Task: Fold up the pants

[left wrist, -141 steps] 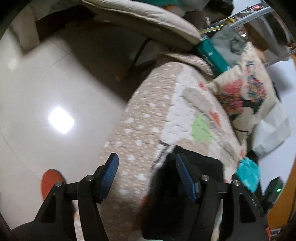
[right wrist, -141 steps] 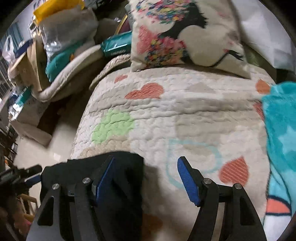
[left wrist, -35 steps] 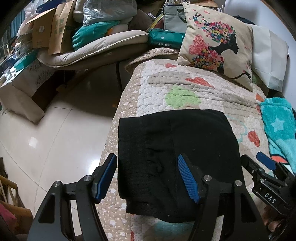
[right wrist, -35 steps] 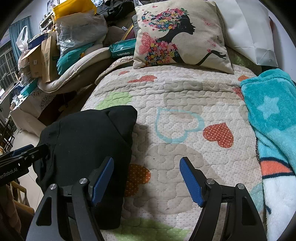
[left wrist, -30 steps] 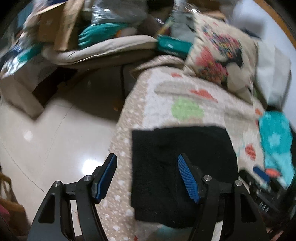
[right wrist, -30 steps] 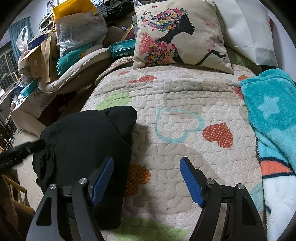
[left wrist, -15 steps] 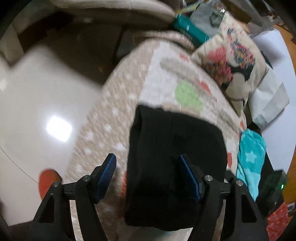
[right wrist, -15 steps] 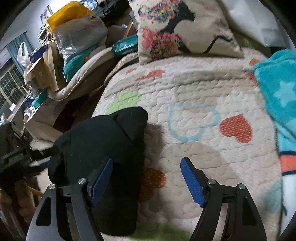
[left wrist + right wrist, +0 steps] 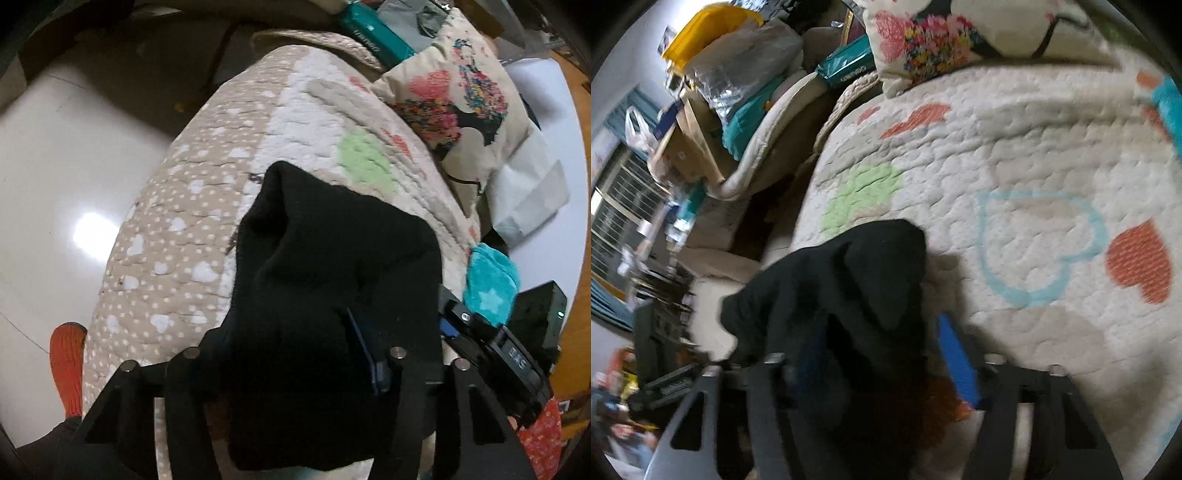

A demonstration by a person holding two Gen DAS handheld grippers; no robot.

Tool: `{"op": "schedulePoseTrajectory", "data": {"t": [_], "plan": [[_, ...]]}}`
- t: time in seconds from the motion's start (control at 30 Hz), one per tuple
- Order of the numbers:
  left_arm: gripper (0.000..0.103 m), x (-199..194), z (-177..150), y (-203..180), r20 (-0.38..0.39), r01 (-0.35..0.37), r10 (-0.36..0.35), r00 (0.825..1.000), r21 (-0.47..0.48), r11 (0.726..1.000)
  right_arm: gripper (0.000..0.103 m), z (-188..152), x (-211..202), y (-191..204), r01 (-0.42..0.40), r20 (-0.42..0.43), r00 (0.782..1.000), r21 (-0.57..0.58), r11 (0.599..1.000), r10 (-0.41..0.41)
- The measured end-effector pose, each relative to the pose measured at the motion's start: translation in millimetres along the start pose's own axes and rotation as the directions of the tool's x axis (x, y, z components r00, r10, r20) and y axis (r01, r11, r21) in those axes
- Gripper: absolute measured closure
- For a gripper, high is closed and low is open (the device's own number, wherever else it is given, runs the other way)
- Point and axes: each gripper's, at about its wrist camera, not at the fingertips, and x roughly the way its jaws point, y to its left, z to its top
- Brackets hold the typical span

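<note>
The black pants (image 9: 332, 280) lie as a folded bundle near the left edge of the quilted bed (image 9: 177, 229). In the left wrist view the cloth bulges up between my left gripper's (image 9: 291, 354) fingers and hides the left pad; the jaws stand narrowed on the cloth. In the right wrist view the pants (image 9: 849, 295) rise in a crumpled peak, and my right gripper (image 9: 882, 354) has its jaws narrowed around the cloth's near right edge. My right gripper also shows in the left wrist view (image 9: 491, 339), at the bundle's right side.
A patterned pillow (image 9: 465, 96) and a white bag (image 9: 528, 199) lie at the head of the bed. A teal star blanket (image 9: 491, 284) is on the right. The glossy floor (image 9: 55, 155) drops off left of the bed. A cluttered pile (image 9: 738, 92) stands beyond.
Both grippers have moved down onto the bundle and narrowed from wide open onto the cloth. The flat folded pants have bunched up into a raised peak.
</note>
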Motion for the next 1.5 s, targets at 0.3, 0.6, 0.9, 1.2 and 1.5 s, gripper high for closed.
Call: {"op": "schedulePoseTrajectory", "data": {"t": [0.3,0.6,0.9,1.2,1.5], "plan": [[0.065,-4.1,8.3,-17.5,0.039,0.019,-0.02,0.999,0.021,1.0,0.074,9.7,-16.4,8.6,-0.041,0.035,0.999,0.005,0.999,0.041],[0.068,13.9,47.1,-65.6,0.082,0.061,-0.064,0.995,0.044,0.997,0.077,51.6,-42.3,13.4,0.017,0.129,0.992,-0.041,0.999,-0.012],[0.068,51.1,71.1,-98.8,0.079,-0.008,-0.001,0.997,0.117,0.993,0.077,84.2,-42.8,-16.8,0.114,0.149,0.983,-0.021,0.993,-0.109],[0.034,68.8,81.1,-93.1,0.094,-0.101,0.086,0.992,0.168,0.981,0.076,87.8,-16.7,-37.6,0.223,0.126,0.967,-0.011,0.975,-0.22],[0.024,59.6,83.9,-69.7,0.011,-0.015,0.014,1.0,0.015,1.0,0.039,85.1,-34.7,-42.4,0.301,0.164,0.938,0.052,0.952,-0.306]]}}
